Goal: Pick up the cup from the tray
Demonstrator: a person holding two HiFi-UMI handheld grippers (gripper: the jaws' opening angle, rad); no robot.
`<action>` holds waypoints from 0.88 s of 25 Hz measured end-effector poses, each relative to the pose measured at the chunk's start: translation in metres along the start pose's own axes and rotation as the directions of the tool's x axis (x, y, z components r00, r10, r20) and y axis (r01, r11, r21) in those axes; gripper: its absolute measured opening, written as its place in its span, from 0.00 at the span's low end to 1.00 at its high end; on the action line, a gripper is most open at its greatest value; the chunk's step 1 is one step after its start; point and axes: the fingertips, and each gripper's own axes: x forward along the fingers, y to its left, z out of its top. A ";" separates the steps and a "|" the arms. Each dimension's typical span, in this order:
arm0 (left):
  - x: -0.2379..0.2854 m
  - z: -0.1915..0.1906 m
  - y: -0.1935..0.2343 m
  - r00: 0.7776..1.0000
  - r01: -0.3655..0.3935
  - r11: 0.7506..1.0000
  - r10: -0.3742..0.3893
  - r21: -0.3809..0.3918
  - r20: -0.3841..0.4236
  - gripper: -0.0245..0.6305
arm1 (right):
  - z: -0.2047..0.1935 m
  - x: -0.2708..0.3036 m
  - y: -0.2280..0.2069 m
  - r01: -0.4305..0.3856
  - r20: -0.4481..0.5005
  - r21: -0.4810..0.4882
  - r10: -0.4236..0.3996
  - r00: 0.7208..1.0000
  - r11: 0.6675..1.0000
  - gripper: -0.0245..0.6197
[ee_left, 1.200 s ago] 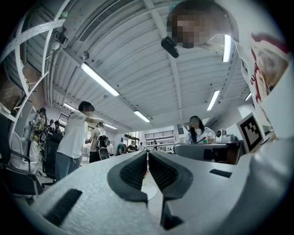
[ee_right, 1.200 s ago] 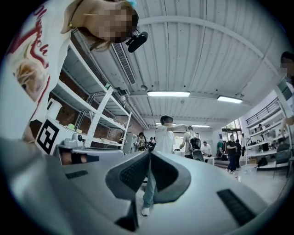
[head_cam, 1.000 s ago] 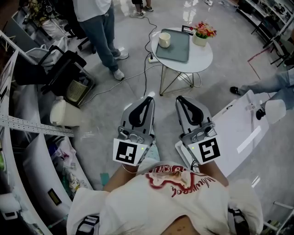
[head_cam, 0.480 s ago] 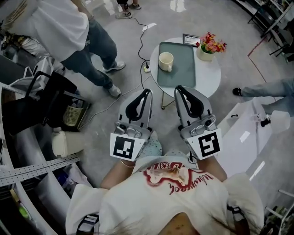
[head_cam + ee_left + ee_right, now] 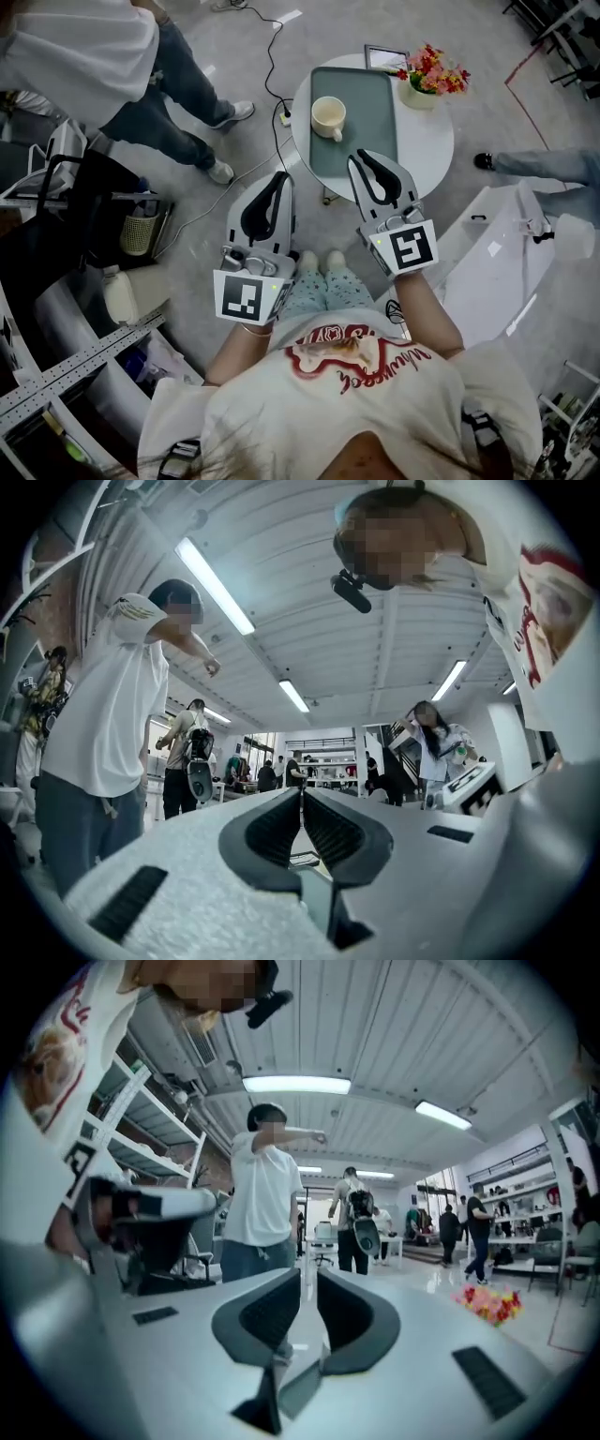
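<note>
A cream cup (image 5: pixel 328 117) with a handle stands upright on the left part of a grey-green tray (image 5: pixel 367 103), which lies on a small round white table (image 5: pixel 427 141). My right gripper (image 5: pixel 361 157) is shut and empty; its tip hangs over the tray's near edge, just right of and nearer than the cup. My left gripper (image 5: pixel 279 176) is also shut and empty, over the floor short of the table's left rim. In the left gripper view the left gripper (image 5: pixel 301 794) points level into the room, as does the right gripper (image 5: pixel 308 1274) in its own view; neither shows the cup.
A flower pot (image 5: pixel 431 73) and a small picture frame (image 5: pixel 385 58) stand at the table's far side. A standing person (image 5: pixel 103 56) and a black cart (image 5: pixel 84 202) are at left, a floor cable (image 5: pixel 274 66) behind, white equipment (image 5: pixel 506 253) at right.
The table with tray and cup has come closer and now lies just ahead of both grippers. The right gripper has moved forward over the tray's near edge. Both stay shut.
</note>
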 end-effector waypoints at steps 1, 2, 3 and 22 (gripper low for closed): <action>0.001 -0.006 0.002 1.000 -0.003 1.000 0.003 -0.008 -0.014 0.07 | -0.027 0.012 -0.007 0.013 -0.056 0.020 -0.011 0.998 1.000 0.09; 0.001 -0.013 0.003 1.000 -0.007 1.000 0.007 -0.016 -0.028 0.07 | -0.056 0.024 -0.014 0.024 -0.119 0.040 -0.019 0.993 0.999 0.09; 0.000 -0.019 0.005 0.999 -0.012 1.000 0.011 -0.023 -0.042 0.07 | -0.084 0.036 -0.020 0.033 -0.183 0.055 -0.022 0.983 0.998 0.13; -0.017 -0.071 0.042 0.980 -0.096 0.993 0.081 -0.075 -0.180 0.07 | -0.217 0.116 -0.054 0.167 -0.408 0.026 -0.142 0.902 0.986 0.13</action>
